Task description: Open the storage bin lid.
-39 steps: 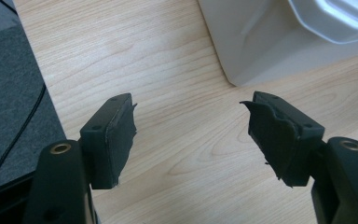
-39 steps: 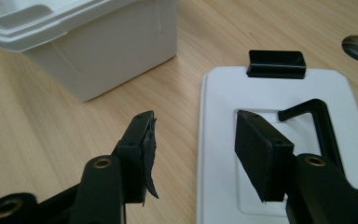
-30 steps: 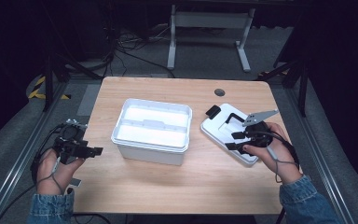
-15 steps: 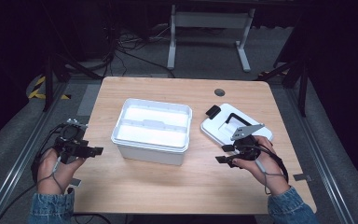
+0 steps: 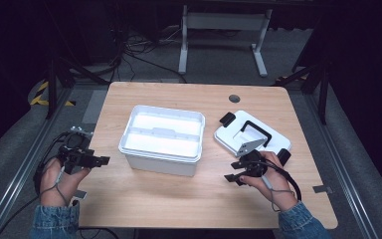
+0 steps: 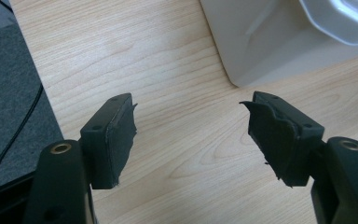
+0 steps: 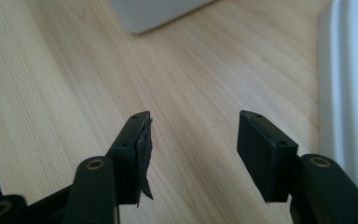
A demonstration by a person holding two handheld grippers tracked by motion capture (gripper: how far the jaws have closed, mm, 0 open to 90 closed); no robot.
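Note:
A white open plastic bin stands in the middle of the wooden table. Its white lid, with a black handle and black clips, lies flat to the bin's right. My left gripper hovers at the table's left edge, open and empty, its jaws aimed at the bin's corner. My right gripper is open and empty over bare wood just in front of the lid, whose edge runs along the right of the right gripper view. The bin's corner is ahead of it.
A small dark round hole sits in the table near its far edge. Grey floor mats flank the table. A white metal stand and cables lie on the floor behind.
My right gripper has drawn back off the lid toward the near edge and now hovers over bare wood. The left gripper has barely moved.

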